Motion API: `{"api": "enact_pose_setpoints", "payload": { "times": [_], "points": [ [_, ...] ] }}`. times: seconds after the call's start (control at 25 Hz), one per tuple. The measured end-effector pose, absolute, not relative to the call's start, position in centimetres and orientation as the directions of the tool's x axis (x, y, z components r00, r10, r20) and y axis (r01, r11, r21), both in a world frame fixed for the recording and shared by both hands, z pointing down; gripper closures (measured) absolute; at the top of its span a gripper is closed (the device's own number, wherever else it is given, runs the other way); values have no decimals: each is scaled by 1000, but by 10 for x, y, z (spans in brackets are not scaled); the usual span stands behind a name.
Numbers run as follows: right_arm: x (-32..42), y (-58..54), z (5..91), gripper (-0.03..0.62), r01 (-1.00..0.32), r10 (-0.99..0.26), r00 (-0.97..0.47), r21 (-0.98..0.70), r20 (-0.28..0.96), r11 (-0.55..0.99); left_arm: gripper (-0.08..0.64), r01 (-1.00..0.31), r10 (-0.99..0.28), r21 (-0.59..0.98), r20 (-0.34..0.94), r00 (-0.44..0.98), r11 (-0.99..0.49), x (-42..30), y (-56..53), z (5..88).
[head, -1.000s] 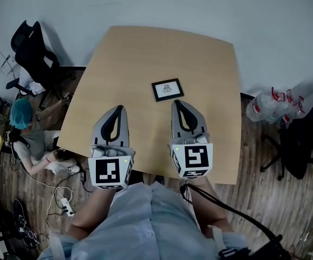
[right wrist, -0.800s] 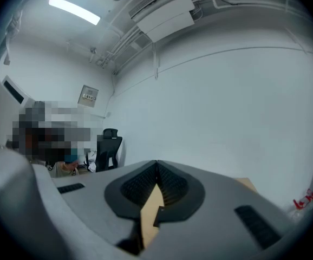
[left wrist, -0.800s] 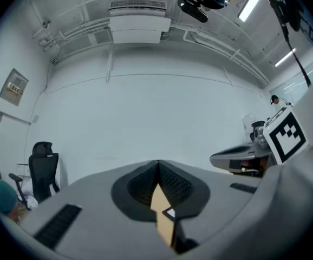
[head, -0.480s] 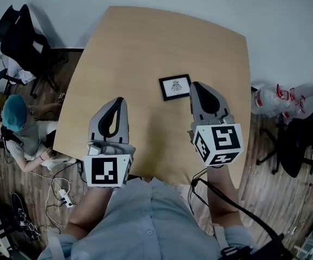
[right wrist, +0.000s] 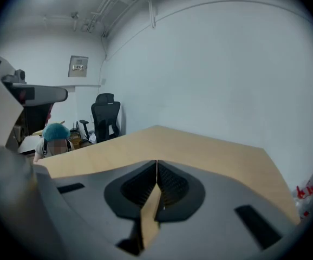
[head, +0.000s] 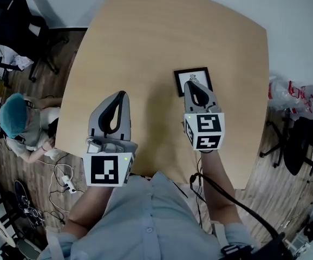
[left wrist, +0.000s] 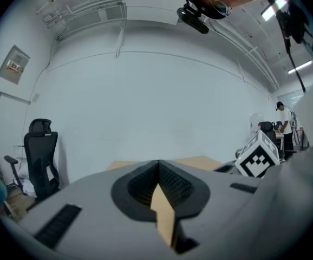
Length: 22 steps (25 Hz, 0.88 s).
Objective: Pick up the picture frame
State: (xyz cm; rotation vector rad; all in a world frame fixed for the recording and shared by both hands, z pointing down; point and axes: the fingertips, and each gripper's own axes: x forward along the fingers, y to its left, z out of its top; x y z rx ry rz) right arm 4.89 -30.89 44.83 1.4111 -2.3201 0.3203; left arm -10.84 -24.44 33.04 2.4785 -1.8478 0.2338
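A small black picture frame (head: pixel 196 73) with a white mat and a tiny drawing lies flat on the wooden table (head: pixel 145 47), right of centre. My right gripper (head: pixel 192 83) is shut and empty, and its tip lies over the frame's near edge and hides part of it. In the right gripper view, the right gripper (right wrist: pixel 156 164) shows its jaws pressed together over bare table (right wrist: pixel 210 150), with the frame out of sight. My left gripper (head: pixel 121 94) hovers over the table's near left part, apart from the frame. Its jaws are shut and empty in the left gripper view, where the left gripper (left wrist: pixel 158 164) points level.
A person in a teal cap (head: pixel 14 118) sits on the floor left of the table. A black office chair (head: pixel 15 20) stands at the far left. At the right are a clear plastic bag (head: pixel 289 93) and another dark chair (head: pixel 308 140). Cables (head: pixel 64 191) lie on the floor.
My right gripper has moved forward and down, from short of the frame to over its near edge. The left gripper has shifted a little. Both stayed shut.
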Motion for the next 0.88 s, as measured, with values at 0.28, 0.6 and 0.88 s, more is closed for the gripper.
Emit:
{"api": "enact_pose_setpoints", "payload": {
  "times": [0.28, 0.6, 0.88],
  "points": [
    [37, -315, 496, 589, -897, -763, -382, -11, 522, 441, 558, -956, -943, -58, 189, 274, -289, -127, -259, 347],
    [40, -316, 525, 589, -904, -737, -358, -15, 573, 427, 558, -957, -933, -41, 241, 268, -286, -131, -266, 363],
    [40, -321, 540, 518, -904, -720, -360, -32, 594, 426, 558, -961, -931, -34, 261, 257, -274, -131, -273, 371]
  ]
}}
